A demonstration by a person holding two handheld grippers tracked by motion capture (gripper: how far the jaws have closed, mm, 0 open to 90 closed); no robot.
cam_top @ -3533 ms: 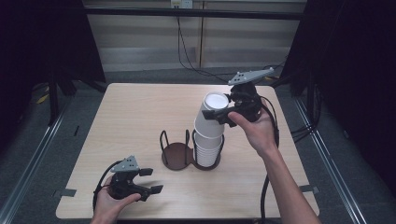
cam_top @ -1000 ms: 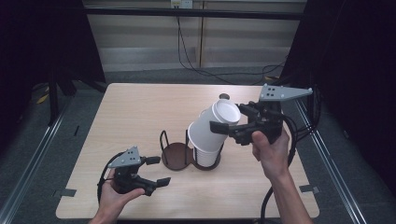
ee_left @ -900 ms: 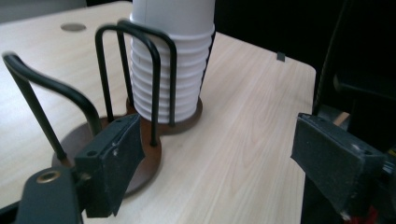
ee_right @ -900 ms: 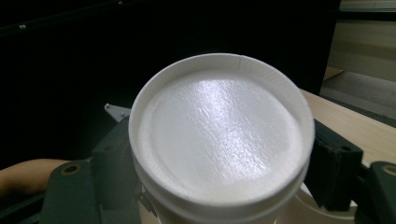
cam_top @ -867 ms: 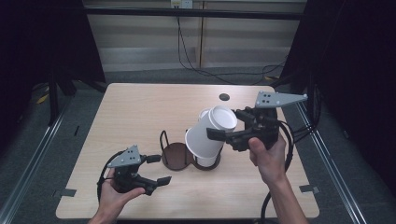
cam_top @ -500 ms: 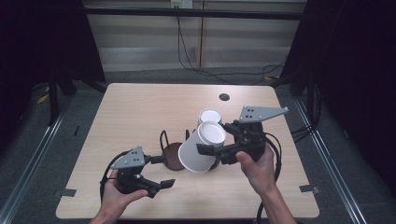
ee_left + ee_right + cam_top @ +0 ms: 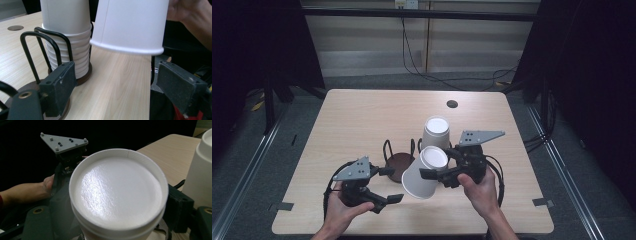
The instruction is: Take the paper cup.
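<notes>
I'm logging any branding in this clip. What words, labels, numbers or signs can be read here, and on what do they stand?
None: the held cup, the cup stack, the wire holder, the right gripper, the left gripper and the table bear no readable text.

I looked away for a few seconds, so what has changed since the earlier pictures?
The right gripper pulled one white cup off the cup stack and carried it, upside down and tilted, down toward the left gripper. The stack, its wire holder and the left gripper barely moved.
</notes>
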